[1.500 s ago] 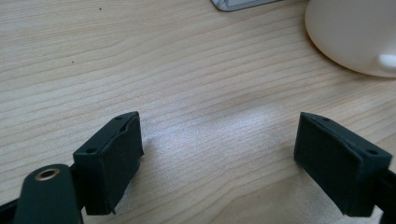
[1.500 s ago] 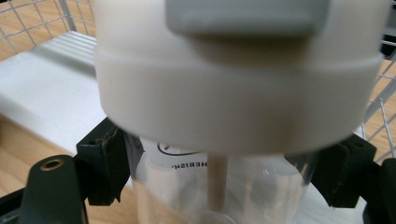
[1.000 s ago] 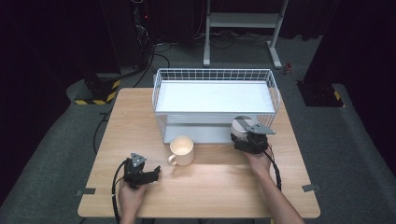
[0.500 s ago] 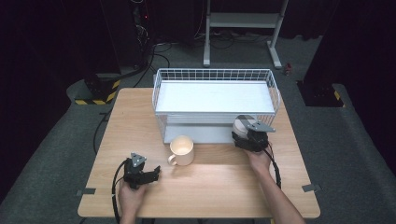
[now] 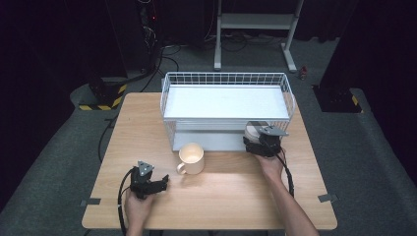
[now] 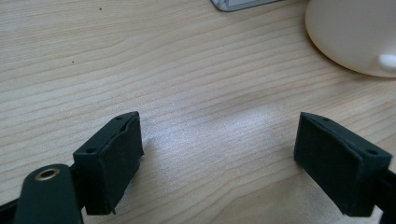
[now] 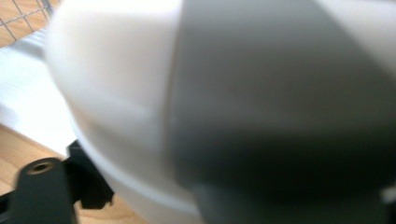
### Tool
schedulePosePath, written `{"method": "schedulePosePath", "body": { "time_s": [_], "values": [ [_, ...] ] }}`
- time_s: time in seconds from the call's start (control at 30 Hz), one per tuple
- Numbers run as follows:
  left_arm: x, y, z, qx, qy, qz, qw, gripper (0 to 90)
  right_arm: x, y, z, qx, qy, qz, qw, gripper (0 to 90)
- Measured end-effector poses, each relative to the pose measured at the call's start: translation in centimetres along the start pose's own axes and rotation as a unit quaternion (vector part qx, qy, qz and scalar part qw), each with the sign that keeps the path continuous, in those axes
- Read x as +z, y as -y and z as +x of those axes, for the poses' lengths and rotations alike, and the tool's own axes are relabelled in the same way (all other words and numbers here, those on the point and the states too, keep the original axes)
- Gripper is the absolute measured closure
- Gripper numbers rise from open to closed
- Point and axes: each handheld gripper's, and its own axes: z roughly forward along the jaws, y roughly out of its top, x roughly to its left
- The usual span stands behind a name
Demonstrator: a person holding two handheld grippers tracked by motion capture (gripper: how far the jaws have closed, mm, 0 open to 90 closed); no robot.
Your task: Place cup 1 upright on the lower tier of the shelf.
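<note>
Moved since earlier: hardly anything; the right gripper point(image 5: 256, 138) sits at the same front right corner of the rack, and its jaws have just been opening, with the grey-and-white cup between them.
Grey-and-white cup point(image 5: 253, 131): one; at the rack's front right corner, right against the right gripper's nose. In the right gripper view it point(image 7: 243, 107) looms very close and blurred, a white part at left and a grey part at right.
Right gripper grip: the cup hides the pads, so I cannot tell whether they press on it or stand just clear.
Cream mug point(image 5: 191, 159): one; upright on the table in front of the rack, handle toward the person's left, unchanged in place. Its rounded side point(image 6: 355, 32) shows at the top right of the left gripper view.
Left gripper point(image 5: 160, 184): low over the table's near left part, near the mug but apart from it, where it was earlier. Jaws wide apart, bare wood between them.
Grippers: two, one in each hand.
Wire rack point(image 5: 225, 78): one; white, two-tiered, at the table's far middle.
Table point(image 5: 221, 201): one; light wood.
</note>
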Motion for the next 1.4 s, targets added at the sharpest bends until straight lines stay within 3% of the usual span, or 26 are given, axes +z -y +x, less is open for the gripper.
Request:
{"method": "schedulePosePath", "body": {
  "time_s": [0.37,0.47,0.67,0.83,1.0,1.4],
  "values": [
    [0.0,0.0,0.0,0.0,0.0,0.0,1.0,15.5,-0.5,0.6,-0.2,0.01,-0.01,0.02,0.9997,11.5],
    [0.0,0.0,0.0,0.0,0.0,0.0,1.0,15.5,-0.7,0.8,-0.2,-0.004,-0.005,0.021,0.9998,12.0],
    [0.0,0.0,0.0,0.0,0.0,0.0,1.0,15.5,-1.2,1.2,-0.1,-0.004,0.0,0.021,0.9998,13.4],
    [0.0,0.0,0.0,0.0,0.0,0.0,1.0,15.5,-2.0,1.6,0.0,-0.005,0.006,0.025,0.9997,17.1],
    [0.0,0.0,0.0,0.0,0.0,0.0,1.0,15.5,-2.6,2.1,0.1,0.008,0.007,0.031,0.9995,22.8],
    [0.0,0.0,0.0,0.002,0.0,0.002,1.0,15.5,-1.9,2.3,0.4,0.008,0.022,0.045,0.9987,29.8]
  ]
}}
